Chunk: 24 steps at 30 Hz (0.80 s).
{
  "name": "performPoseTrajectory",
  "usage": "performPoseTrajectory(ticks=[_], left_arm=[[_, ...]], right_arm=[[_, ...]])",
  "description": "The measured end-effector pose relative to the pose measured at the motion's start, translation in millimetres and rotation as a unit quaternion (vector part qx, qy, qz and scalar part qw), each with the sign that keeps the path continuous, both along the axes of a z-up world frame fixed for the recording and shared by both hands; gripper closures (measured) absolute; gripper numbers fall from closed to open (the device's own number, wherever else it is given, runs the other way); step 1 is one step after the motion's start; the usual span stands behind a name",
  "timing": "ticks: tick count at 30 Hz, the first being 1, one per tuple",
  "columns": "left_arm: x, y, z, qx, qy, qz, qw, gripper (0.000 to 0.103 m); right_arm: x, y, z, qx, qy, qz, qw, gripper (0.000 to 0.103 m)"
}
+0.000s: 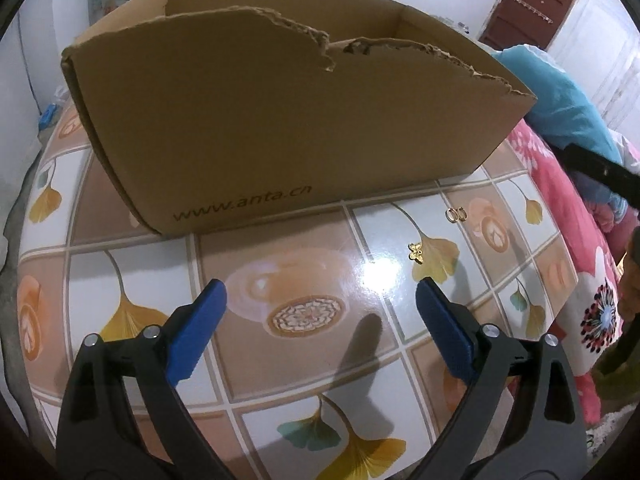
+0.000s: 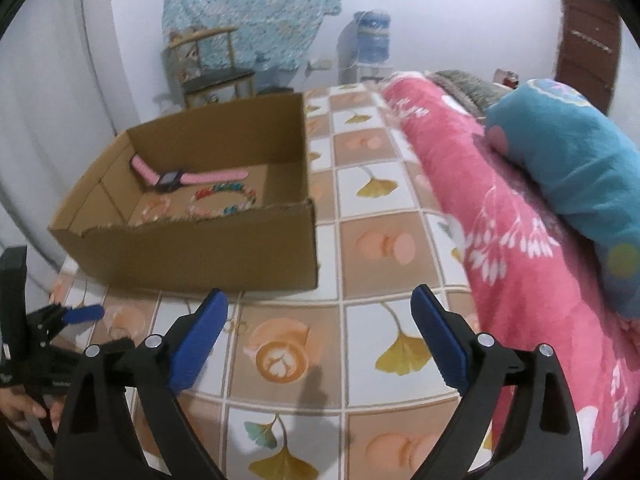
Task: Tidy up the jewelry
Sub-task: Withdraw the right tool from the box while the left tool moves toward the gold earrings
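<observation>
While sorting is going on: jewelry is being gathered into the cardboard box (image 2: 208,248), where a pink watch (image 2: 176,178) and beaded bracelets (image 2: 224,200) are already lying.
Left gripper (image 1: 320,300): hovering wide, holding nothing, facing the butterfly charm (image 1: 416,251) just beyond its right finger.
Gold hoops (image 1: 456,213): lying farther right, near the box.
Right gripper (image 2: 320,304): gaping wide, empty, likely waiting.

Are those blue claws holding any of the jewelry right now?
No. The left gripper and right gripper are both open and empty; the butterfly charm lies on the table.
</observation>
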<state>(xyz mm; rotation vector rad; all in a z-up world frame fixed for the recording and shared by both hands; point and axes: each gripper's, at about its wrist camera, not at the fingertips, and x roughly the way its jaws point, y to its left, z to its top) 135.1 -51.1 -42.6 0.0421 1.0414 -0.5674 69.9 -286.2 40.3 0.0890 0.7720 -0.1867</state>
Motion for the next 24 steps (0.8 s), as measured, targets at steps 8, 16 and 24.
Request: performPoseTrajectory(ticks=[8, 16, 24], left_arm=[[-5.4, -15.3, -5.0, 0.071, -0.035, 0.002, 0.9969, 0.008], [-12.4, -22.1, -6.8, 0.098, -0.055, -0.007, 0.9936, 0.008], [-15.7, -30.6, -11.6, 0.098, -0.06, 0.006, 0.9934, 0.007]], right_arm=[[-3.6, 2.2, 17.4, -0.045, -0.03, -0.01, 0.998, 0.007], [-3.8, 5.1, 21.8, -0.042, -0.037, -0.002, 0.998, 0.007], [1.8, 4.6, 9.0, 0.013, -0.019, 0.023, 0.999, 0.007]])
